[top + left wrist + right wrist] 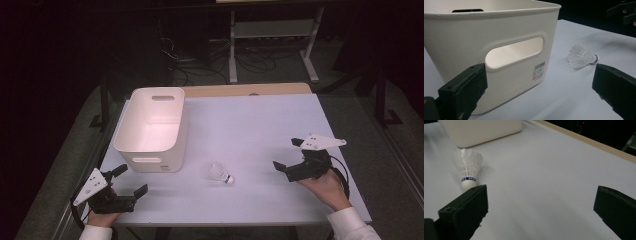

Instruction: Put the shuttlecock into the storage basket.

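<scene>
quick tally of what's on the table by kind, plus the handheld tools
White plastic bin with handle cutouts: 1
White shuttlecock, lying on its side: 1
Handheld tools, both open: 2 (left tool, right tool)
Total: 4

Left hand-held gripper (131, 180) low, jaws spread, empty. Right hand-held gripper (287, 153) likewise spread, empty.

2 black grippers: left gripper (131, 181), right gripper (288, 154), grey 3-cornered plates on top, black cables behind, white sleeves (350, 224).
</scene>
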The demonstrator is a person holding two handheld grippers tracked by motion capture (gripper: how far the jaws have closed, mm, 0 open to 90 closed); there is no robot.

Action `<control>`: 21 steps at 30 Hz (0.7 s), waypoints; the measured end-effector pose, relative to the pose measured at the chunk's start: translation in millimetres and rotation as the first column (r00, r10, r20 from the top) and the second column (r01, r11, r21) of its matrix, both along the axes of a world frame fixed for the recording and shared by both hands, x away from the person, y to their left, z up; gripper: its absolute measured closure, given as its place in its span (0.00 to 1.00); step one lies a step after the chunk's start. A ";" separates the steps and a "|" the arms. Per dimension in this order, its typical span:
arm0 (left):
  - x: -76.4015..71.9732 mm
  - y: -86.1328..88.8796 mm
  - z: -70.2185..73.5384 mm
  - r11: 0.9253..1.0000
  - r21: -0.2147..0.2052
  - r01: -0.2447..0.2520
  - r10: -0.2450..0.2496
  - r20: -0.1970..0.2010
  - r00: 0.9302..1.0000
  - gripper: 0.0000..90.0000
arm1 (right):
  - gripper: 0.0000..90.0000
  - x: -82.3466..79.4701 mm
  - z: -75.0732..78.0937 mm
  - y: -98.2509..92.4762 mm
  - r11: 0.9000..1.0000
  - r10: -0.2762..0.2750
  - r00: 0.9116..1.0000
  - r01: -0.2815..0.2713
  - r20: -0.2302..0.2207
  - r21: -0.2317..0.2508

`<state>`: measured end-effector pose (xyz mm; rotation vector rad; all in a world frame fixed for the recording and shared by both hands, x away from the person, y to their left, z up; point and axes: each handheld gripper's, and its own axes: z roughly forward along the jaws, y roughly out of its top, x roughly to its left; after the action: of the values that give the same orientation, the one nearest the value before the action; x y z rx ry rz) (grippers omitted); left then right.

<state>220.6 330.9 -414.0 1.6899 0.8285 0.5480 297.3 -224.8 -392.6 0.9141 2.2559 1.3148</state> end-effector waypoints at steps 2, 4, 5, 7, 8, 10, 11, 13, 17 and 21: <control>-0.2 0.0 0.0 1.000 0.002 0.000 0.000 -0.001 1.000 0.00 | 0.00 0.0 2.3 6.2 1.000 0.018 1.000 -0.018 0.002 -0.007; -0.2 0.1 0.0 1.000 0.002 0.000 0.000 -0.001 1.000 0.00 | 0.00 1.2 2.1 9.1 0.999 0.028 1.000 -0.027 0.009 -0.036; -0.1 0.1 0.0 1.000 0.002 0.001 -0.001 -0.001 1.000 0.00 | 0.00 1.1 2.3 11.0 0.999 0.032 0.999 -0.032 -0.003 -0.034; 0.5 0.1 -0.2 1.000 0.006 0.000 0.000 -0.002 1.000 0.00 | 0.00 2.6 1.2 13.3 0.998 0.043 0.999 -0.043 -0.009 -0.041; 0.5 -1.2 -0.5 1.000 -0.009 -0.005 0.005 -0.003 1.000 0.00 | 0.00 3.0 0.9 14.7 0.998 0.044 0.999 -0.045 -0.017 -0.042; 0.5 -1.0 -0.5 1.000 -0.007 -0.005 0.005 -0.003 1.000 0.00 | 0.00 3.9 0.5 15.4 0.998 0.049 0.999 -0.050 -0.020 -0.045; 0.4 -1.0 -0.5 1.000 -0.008 -0.006 0.006 -0.001 1.000 0.00 | 0.00 4.7 0.3 17.0 0.998 0.053 0.998 -0.055 -0.032 -0.043; 0.1 -0.8 -0.4 1.000 -0.006 -0.006 0.006 -0.002 1.000 0.00 | 0.00 5.6 -0.1 17.8 0.997 0.060 0.998 -0.062 -0.030 -0.047; 0.2 -0.8 -0.4 1.000 -0.007 -0.005 0.005 -0.002 1.000 0.00 | 0.00 5.3 -1.2 20.9 0.996 0.068 0.997 -0.071 -0.047 -0.051; 0.2 -0.8 -0.5 1.000 -0.006 -0.004 0.004 -0.001 1.000 0.00 | 0.00 5.4 -2.0 23.3 0.995 0.075 0.996 -0.078 -0.052 -0.061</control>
<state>220.8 330.1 -414.5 1.6839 0.8342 0.5470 302.7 -201.5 -394.6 0.8553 2.3786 1.2577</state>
